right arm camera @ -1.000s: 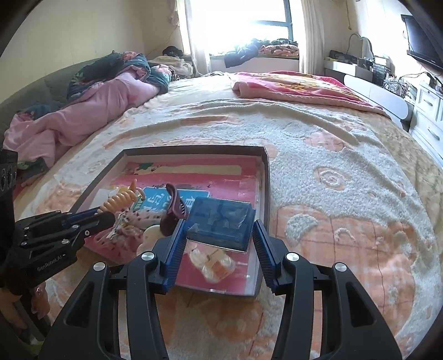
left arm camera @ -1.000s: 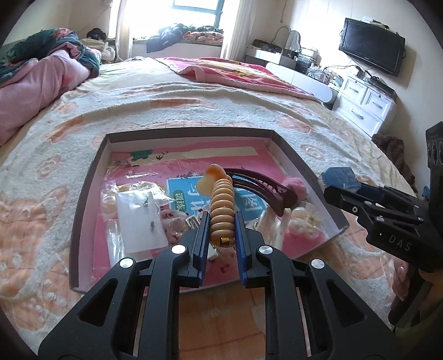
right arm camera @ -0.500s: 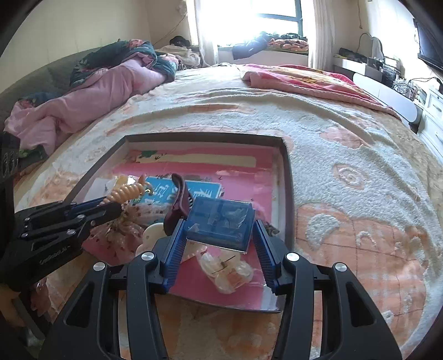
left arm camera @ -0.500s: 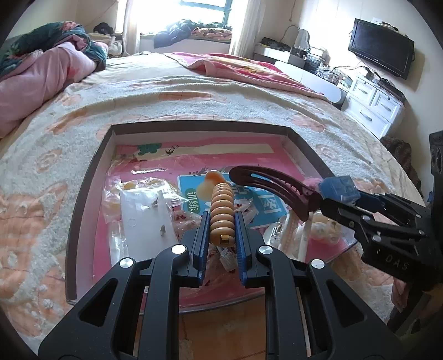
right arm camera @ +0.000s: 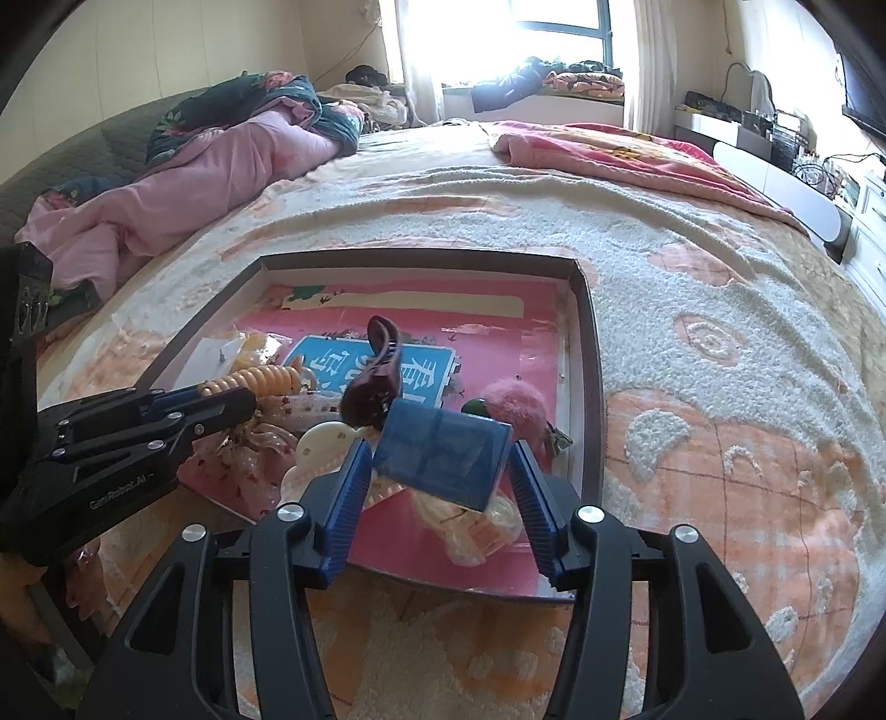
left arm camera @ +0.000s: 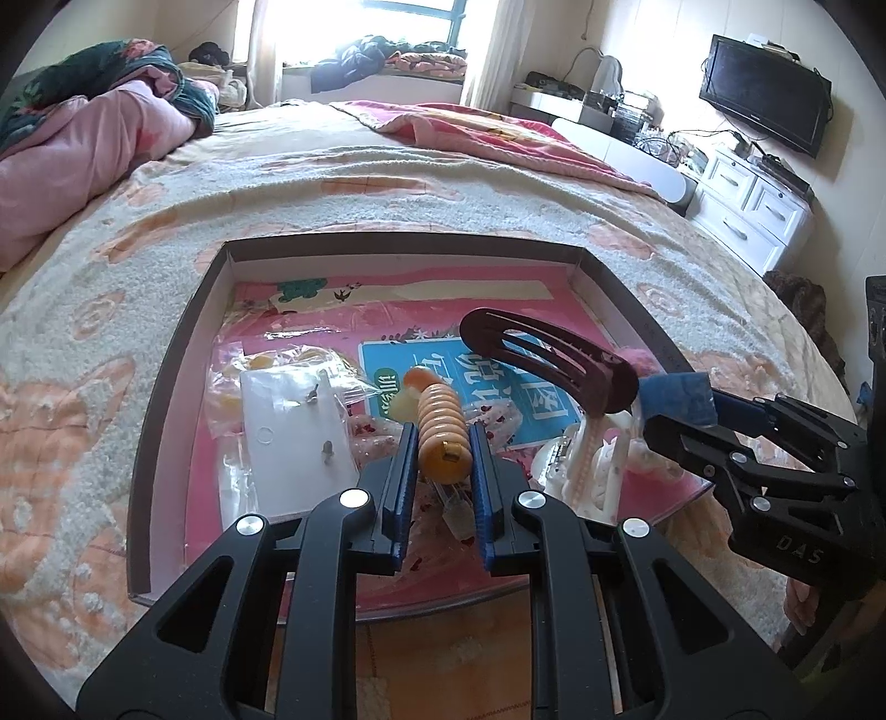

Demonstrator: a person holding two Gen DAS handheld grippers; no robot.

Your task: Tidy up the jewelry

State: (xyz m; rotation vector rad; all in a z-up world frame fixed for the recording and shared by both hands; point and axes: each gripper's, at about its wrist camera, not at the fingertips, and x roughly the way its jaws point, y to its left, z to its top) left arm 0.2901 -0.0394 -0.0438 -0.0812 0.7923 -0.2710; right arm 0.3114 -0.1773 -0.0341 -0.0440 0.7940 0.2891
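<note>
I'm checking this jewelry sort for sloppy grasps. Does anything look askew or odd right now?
Yes. The blue box sits tilted between the right hand-held gripper's fingers, one corner dipping low. A dark brown hair clip rears up from the tray's clutter right behind it. The left hand-held gripper holds the orange ridged hair clip squarely.

A lived-in home bedroom. A wide bed (left arm camera: pixel 387 183) under a cream and peach fleece blanket fills most of both views, with a rumpled pink quilt (right arm camera: pixel 183 183) heaped at its far left corner and a red-pink throw (left arm camera: pixel 476 133) across the far end. Beyond the bed's far edge, a bright window (right arm camera: pixel 559 33) has clothes piled on its sill. Past the bed's right edge stand white drawers (left arm camera: pixel 758 205) with a wall-mounted television (left arm camera: pixel 767 94) above.
</note>
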